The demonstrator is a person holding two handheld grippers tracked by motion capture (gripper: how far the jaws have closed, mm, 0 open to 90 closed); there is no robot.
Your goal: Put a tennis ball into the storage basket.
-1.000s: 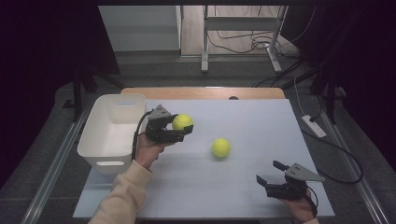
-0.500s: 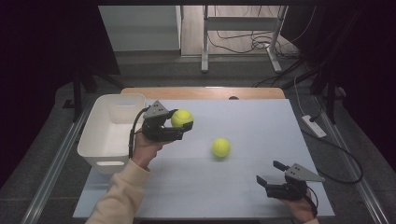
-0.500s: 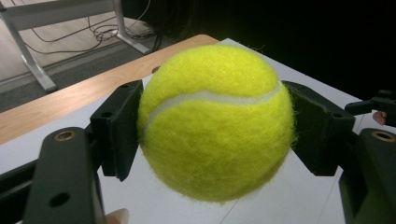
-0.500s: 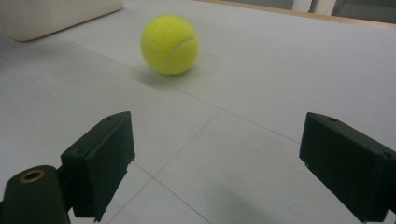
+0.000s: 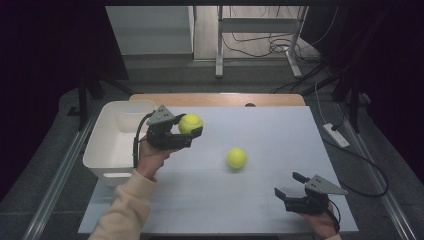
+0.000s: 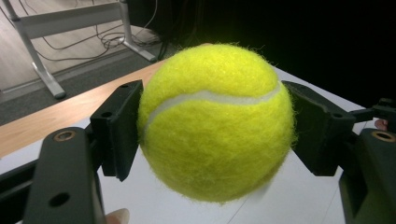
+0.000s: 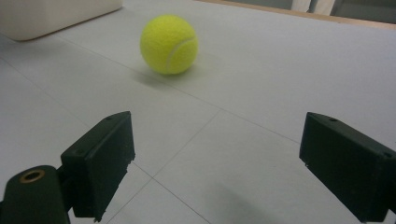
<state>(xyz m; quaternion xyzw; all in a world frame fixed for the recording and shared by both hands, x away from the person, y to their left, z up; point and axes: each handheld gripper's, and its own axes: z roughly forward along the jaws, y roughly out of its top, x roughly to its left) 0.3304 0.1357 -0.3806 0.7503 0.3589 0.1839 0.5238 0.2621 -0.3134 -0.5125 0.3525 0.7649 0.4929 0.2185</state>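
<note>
My left gripper is shut on a yellow tennis ball and holds it in the air just right of the white bin. In the left gripper view the held tennis ball sits pressed between both black pads. A second tennis ball lies on the grey table near its middle. My right gripper rests low at the table's front right, open, with nothing between its jaws. The right gripper view has that second tennis ball ahead and to the left.
The white bin stands at the table's left edge and looks empty inside. A wooden strip runs along the table's far edge. Table legs and cables lie on the floor beyond. A white power strip sits on the floor at the right.
My left gripper has lifted the tennis ball a little higher above the table. The loose ball and the right gripper have stayed where they were.
</note>
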